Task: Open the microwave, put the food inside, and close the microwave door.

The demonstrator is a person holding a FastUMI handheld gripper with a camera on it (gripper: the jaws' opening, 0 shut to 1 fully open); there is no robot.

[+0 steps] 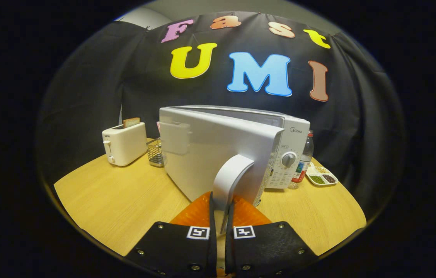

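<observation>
The tool (222, 216) is reaching level across the bench (117, 200), its orange fingers (196, 212) pinching the curved handle (230, 175) of the microwave door (218, 154). The door is standing swung out toward the tool, with the microwave (291, 154) sitting mid-bench beyond it.

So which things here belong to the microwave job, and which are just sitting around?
In the job: microwave; its door; door handle, with the claw shut on it.

Lying about: toaster with bread; wire basket; bottle; divided dish; table.
</observation>
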